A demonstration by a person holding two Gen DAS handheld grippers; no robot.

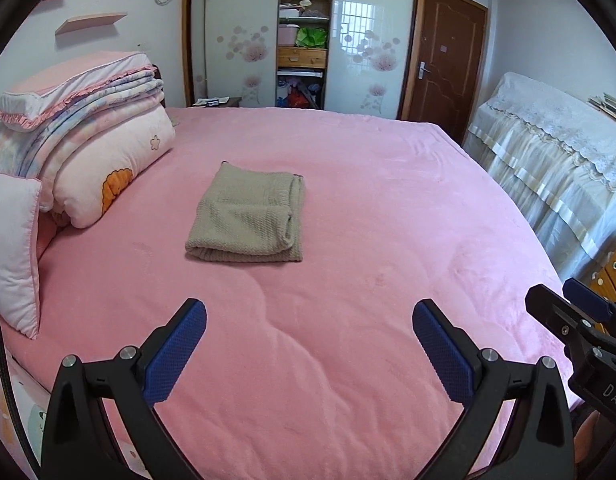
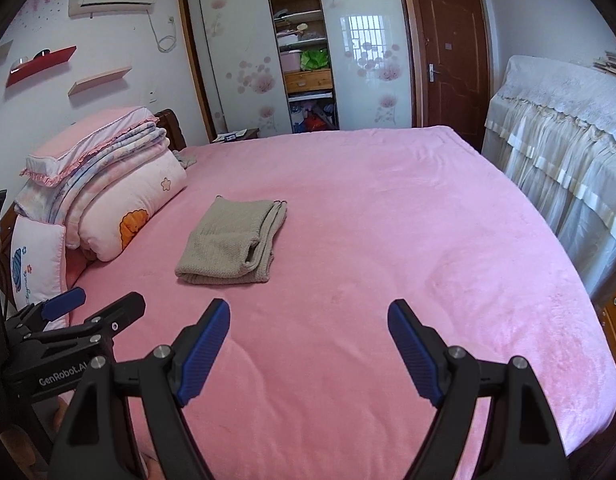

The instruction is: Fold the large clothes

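A beige knitted garment lies folded into a neat rectangle on the pink bed, left of the middle; in the right wrist view the same garment sits ahead and to the left. My left gripper is open with nothing between its blue pads, held above the near part of the bed, well short of the garment. My right gripper is open too and holds nothing. Each gripper appears at the edge of the other's view: the right gripper and the left gripper.
Folded quilts and pillows are stacked at the head of the bed on the left. A lace-covered cabinet stands along the right side. A wardrobe with an open middle section and a brown door stand behind the bed.
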